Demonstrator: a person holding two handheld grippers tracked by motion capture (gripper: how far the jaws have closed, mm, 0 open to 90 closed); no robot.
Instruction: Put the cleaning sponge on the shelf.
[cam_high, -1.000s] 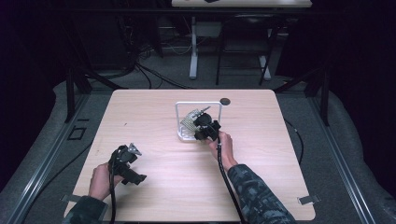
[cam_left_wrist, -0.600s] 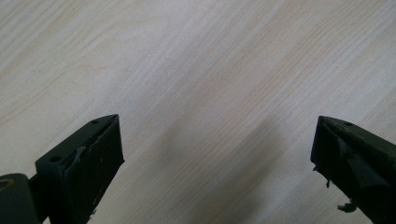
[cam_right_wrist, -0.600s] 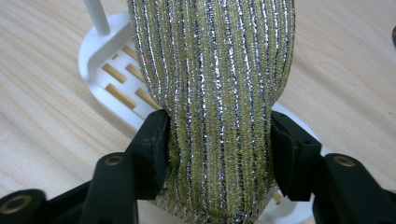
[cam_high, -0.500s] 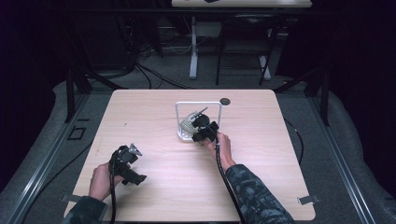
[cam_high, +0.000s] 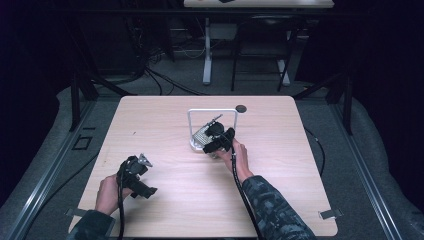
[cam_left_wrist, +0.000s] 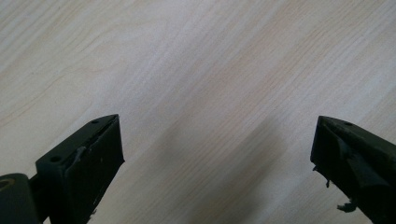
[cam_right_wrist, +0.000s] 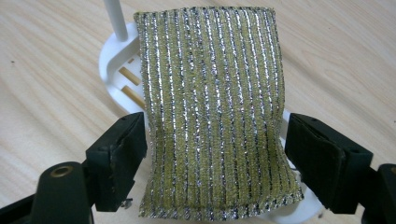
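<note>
A yellow-and-silver striped scouring sponge (cam_right_wrist: 215, 107) lies on a small white rack (cam_right_wrist: 116, 65) with a thin wire frame (cam_high: 212, 111) at the middle of the table. My right gripper (cam_right_wrist: 215, 135) reaches over the rack from the near side (cam_high: 212, 140). Its jaws have just been opening. They stand at either edge of the sponge, which sits between them at its full width, not squeezed. My left gripper (cam_left_wrist: 215, 140) rests at the front left of the table (cam_high: 140, 175), open wide over bare wood with nothing between its jaws.
A small dark round disc (cam_high: 241, 108) lies on the light wooden table (cam_high: 300, 165) just behind the rack. Cables trail from both grippers toward the front edge. Dark floor, table legs and cables lie beyond the far edge.
</note>
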